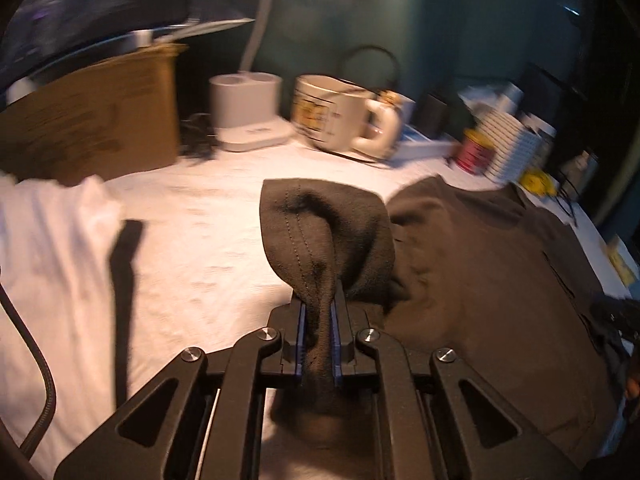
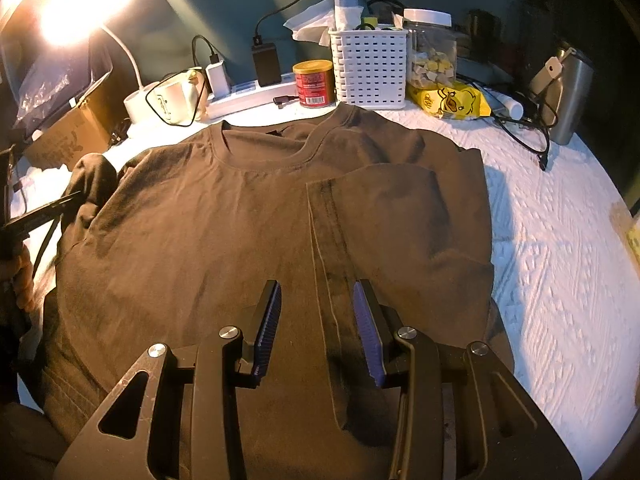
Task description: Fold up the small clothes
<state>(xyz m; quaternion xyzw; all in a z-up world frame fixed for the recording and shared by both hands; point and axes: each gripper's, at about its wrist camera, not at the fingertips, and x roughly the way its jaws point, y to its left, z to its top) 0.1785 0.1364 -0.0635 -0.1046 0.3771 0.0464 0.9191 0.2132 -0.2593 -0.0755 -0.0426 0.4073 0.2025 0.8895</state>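
Observation:
A dark brown T-shirt (image 2: 224, 216) lies face up on the white textured cloth (image 2: 560, 264), collar toward the far clutter. Its right sleeve (image 2: 400, 208) is folded in over the chest, hem running down the middle. My left gripper (image 1: 319, 312) is shut on the shirt's left sleeve (image 1: 324, 224) and holds it lifted off the cloth; the shirt body (image 1: 500, 264) spreads to its right. The left gripper also shows at the left edge of the right wrist view (image 2: 60, 204). My right gripper (image 2: 316, 292) is open and empty, hovering just above the folded sleeve's hem.
Along the far edge stand a white lattice basket (image 2: 370, 68), a red can (image 2: 314, 84), a jar (image 2: 432, 52), a yellow bag (image 2: 452, 100), a steel tumbler (image 2: 570, 96), a mug (image 1: 340, 120) and a cardboard box (image 1: 92, 120). A white garment (image 1: 48, 232) lies left.

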